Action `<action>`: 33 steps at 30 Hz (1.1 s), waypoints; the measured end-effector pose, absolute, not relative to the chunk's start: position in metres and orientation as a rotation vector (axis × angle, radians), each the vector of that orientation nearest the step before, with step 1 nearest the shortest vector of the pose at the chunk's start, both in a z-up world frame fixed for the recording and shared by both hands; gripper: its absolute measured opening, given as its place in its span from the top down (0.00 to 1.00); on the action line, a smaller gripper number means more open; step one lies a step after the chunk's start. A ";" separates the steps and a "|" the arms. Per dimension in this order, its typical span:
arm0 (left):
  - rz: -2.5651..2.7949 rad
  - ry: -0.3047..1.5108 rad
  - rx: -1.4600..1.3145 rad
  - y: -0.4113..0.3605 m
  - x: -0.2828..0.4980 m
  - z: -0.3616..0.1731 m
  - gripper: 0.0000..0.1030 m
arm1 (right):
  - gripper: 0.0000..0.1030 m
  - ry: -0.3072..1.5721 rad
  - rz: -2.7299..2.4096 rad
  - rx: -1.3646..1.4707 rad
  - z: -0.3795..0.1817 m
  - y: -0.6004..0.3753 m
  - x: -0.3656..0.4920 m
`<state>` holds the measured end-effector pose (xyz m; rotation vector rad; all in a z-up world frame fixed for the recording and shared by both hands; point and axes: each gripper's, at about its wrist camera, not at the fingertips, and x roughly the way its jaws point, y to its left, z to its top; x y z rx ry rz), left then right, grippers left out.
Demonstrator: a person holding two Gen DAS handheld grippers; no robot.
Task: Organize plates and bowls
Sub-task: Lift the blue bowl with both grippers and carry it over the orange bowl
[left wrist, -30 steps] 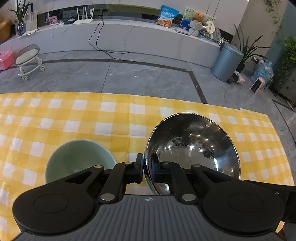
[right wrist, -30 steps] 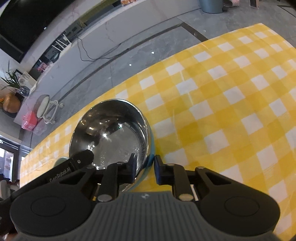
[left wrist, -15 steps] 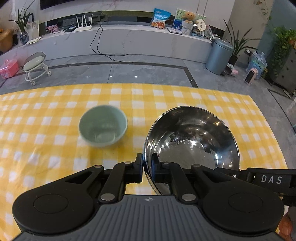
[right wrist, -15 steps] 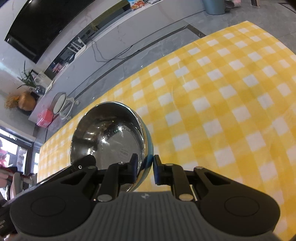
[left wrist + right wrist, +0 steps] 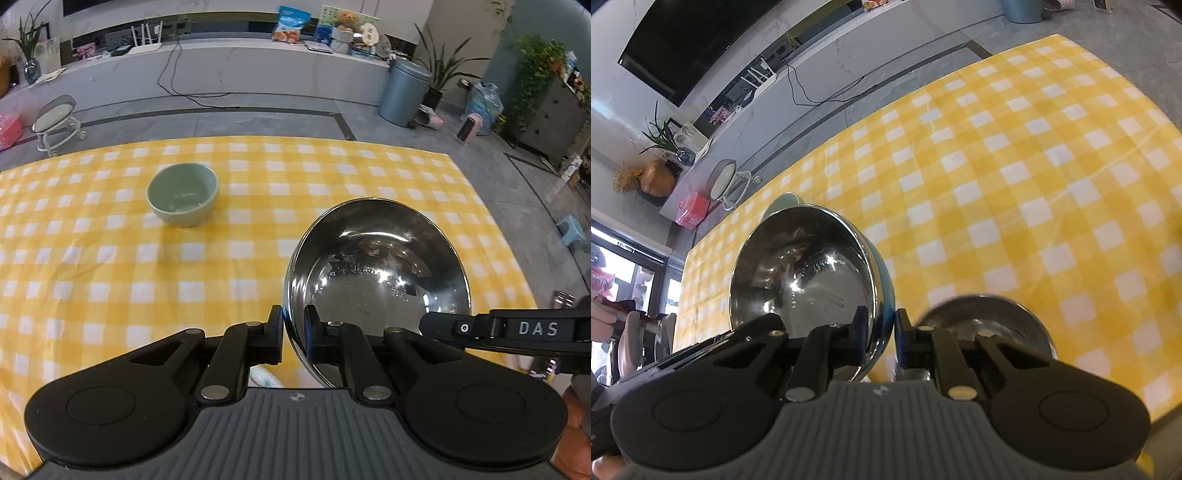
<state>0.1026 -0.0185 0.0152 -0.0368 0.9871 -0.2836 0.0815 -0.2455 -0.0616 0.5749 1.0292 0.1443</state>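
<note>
I've got both tools on one steel bowl [image 5: 376, 273]: left tool [image 5: 294, 325] clamped on its near-left rim, right tool [image 5: 881, 326] clamped on the opposite rim w/ jaws that have just been closing in on it, one pad inside, one on the blue outer wall. Two grips b/c it's wide and slick; one pinch would prob let it swing. Bowl is up off the tabletop [image 5: 110, 280], tilted a bit toward the cams. Green ceramic bowl [image 5: 183, 199] sits alone further out on the yellow check cloth, well apart, likely the nesting partner. Smaller steel bowl [image 5: 990, 325] lies just beyond the right tool, partly hidden. Nothing stands betw. the held bowl and the green one. Beyond the tabletop: floor, bin [image 5: 402, 92], stool [image 5: 55, 122].
</note>
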 end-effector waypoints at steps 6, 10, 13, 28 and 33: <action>-0.319 0.980 -0.068 -0.031 0.077 0.015 0.88 | 0.89 0.988 0.116 0.586 -0.056 -0.268 0.046; -0.334 1.011 -0.098 -0.040 0.069 0.004 0.88 | 0.90 0.970 0.086 0.589 -0.062 -0.279 0.027; -0.348 1.058 -0.133 -0.044 0.068 -0.005 0.86 | 0.90 0.984 0.065 0.617 -0.070 -0.291 0.023; -0.371 1.225 -0.176 -0.059 0.073 -0.035 0.85 | 0.91 1.046 0.008 0.560 -0.086 -0.306 0.025; -0.365 1.238 -0.169 -0.063 0.075 -0.040 0.85 | 0.93 1.056 -0.014 0.542 -0.091 -0.306 0.028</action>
